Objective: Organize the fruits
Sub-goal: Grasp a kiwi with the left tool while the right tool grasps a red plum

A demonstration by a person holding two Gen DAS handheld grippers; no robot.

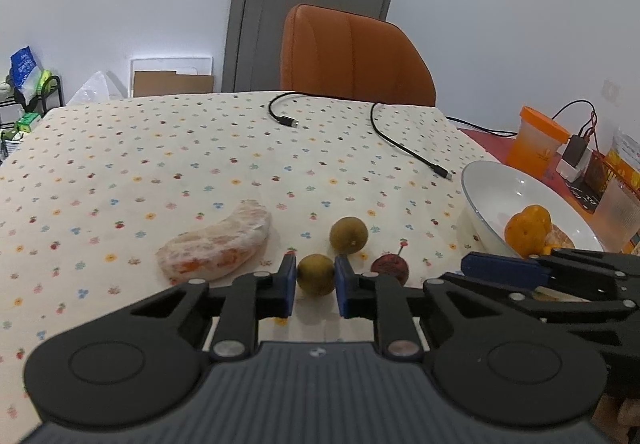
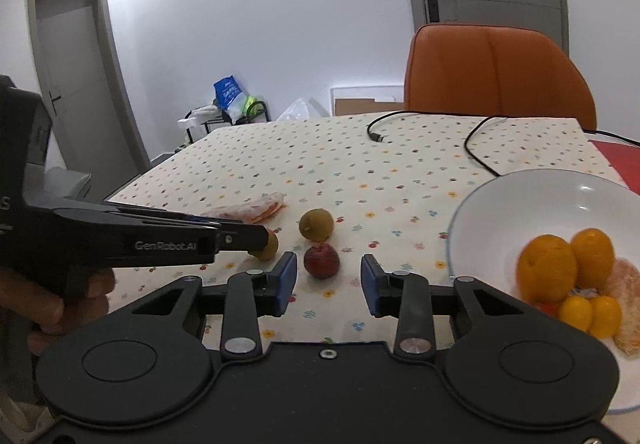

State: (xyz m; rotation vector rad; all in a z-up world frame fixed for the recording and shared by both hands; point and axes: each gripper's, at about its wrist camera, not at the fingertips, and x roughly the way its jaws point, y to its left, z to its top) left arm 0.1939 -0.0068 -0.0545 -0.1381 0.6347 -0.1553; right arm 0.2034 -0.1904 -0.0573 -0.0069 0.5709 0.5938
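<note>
White walls all round, a grey door (image 1: 316, 3) at the far side, an orange chair (image 1: 356, 55) tucked behind the table (image 1: 160, 147).

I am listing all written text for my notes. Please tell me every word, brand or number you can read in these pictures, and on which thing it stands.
"GenRobot.AI": white letters on the side of the left claw, seen from the right wrist view.
"S": a cut-off letter on that claw's body at the picture's left edge.
Blue bag on the rack: print too blurred to read.
Orange packets at the right edge: too blurred.
</note>
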